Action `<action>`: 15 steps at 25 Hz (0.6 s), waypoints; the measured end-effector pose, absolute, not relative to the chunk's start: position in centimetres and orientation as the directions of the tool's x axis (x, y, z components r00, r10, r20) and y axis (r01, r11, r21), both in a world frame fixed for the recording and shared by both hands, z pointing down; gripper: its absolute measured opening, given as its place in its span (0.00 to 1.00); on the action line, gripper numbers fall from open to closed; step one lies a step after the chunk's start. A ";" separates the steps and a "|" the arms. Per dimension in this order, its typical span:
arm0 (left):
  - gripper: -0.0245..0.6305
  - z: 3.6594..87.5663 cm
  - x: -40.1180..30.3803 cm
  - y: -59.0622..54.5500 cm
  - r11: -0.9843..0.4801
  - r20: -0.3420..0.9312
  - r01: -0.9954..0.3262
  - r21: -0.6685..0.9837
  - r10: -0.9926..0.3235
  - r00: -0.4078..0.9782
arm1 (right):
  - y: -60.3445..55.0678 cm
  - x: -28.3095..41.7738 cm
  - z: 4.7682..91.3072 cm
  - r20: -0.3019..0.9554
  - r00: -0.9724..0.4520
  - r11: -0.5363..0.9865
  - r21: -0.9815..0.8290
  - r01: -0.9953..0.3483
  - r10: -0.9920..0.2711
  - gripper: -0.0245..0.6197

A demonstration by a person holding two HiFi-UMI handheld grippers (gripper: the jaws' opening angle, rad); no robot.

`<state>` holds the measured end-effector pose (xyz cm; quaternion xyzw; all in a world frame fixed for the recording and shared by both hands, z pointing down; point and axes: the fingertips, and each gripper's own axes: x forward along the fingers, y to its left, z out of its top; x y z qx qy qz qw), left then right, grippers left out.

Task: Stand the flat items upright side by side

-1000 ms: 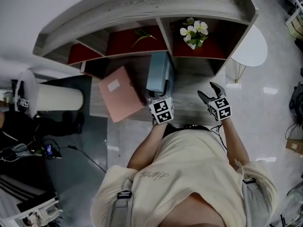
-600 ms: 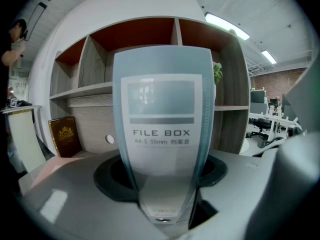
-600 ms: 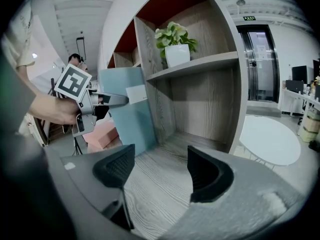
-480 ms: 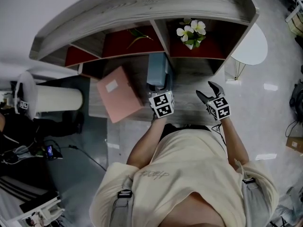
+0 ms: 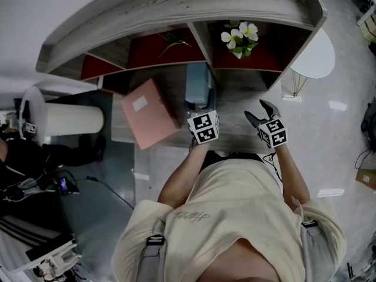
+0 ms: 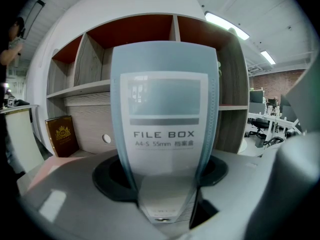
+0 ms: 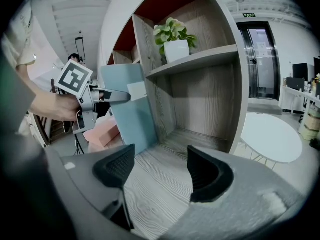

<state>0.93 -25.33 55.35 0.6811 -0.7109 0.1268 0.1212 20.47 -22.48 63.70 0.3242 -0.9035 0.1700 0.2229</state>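
Note:
A blue file box (image 5: 198,86) stands upright on the wooden desk (image 5: 235,125), its printed spine (image 6: 162,134) facing my left gripper (image 5: 200,106). That gripper is shut on the spine's lower end, one pad on each side. Its jaws have just eased open a little, with the box still between them. A pink file box (image 5: 150,115) lies flat on the desk to the left of the blue one. My right gripper (image 5: 262,114) hovers open and empty over the desk to the right, and its view shows the blue box (image 7: 127,104) and the pink box (image 7: 102,131).
A shelf unit (image 5: 176,10) with red-backed compartments rises behind the desk. A potted plant (image 5: 239,39) sits in its right compartment. A dark book (image 6: 62,135) leans at the shelf's lower left. A round white table (image 5: 314,54) stands to the right.
My left gripper and the blue file box have shifted a little toward the shelf. The right gripper has stayed where it was.

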 end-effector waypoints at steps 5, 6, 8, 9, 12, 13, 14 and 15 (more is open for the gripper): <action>0.58 55.5 0.9 -24.7 0.016 0.360 -1.000 -0.004 -0.933 -0.016 | -21.9 20.1 63.7 0.514 -0.697 0.741 -0.163 -0.652 -0.500 0.54; 0.60 55.5 0.8 -24.4 0.015 0.362 -1.000 0.006 -0.932 -0.012 | -21.8 20.0 63.6 0.513 -0.698 0.743 -0.161 -0.650 -0.499 0.54; 0.62 55.6 0.2 -23.6 0.020 0.363 -1.000 0.023 -0.932 -0.011 | -21.7 20.0 63.6 0.513 -0.701 0.746 -0.160 -0.646 -0.496 0.54; 0.63 55.8 0.0 -23.1 0.022 0.366 -0.999 0.031 -0.931 -0.009 | -21.6 19.9 63.7 0.514 -0.701 0.747 -0.162 -0.644 -0.493 0.54; 0.65 56.5 -0.6 -21.5 0.013 0.371 -0.998 0.065 -0.928 0.012 | -20.9 19.5 64.0 0.523 -0.705 0.754 -0.167 -0.636 -0.479 0.54; 0.65 56.5 -0.7 -21.0 0.003 0.368 -0.997 0.079 -0.929 0.026 | -20.6 19.2 64.1 0.525 -0.708 0.758 -0.166 -0.630 -0.473 0.54; 0.65 56.6 -0.8 -20.5 -0.008 0.362 -0.995 0.095 -0.931 0.042 | -20.4 18.8 64.2 0.527 -0.710 0.763 -0.165 -0.625 -0.467 0.54; 0.63 56.6 -0.8 -20.0 -0.019 0.356 -0.993 0.113 -0.933 0.058 | -20.1 18.3 64.3 0.529 -0.712 0.768 -0.164 -0.619 -0.461 0.54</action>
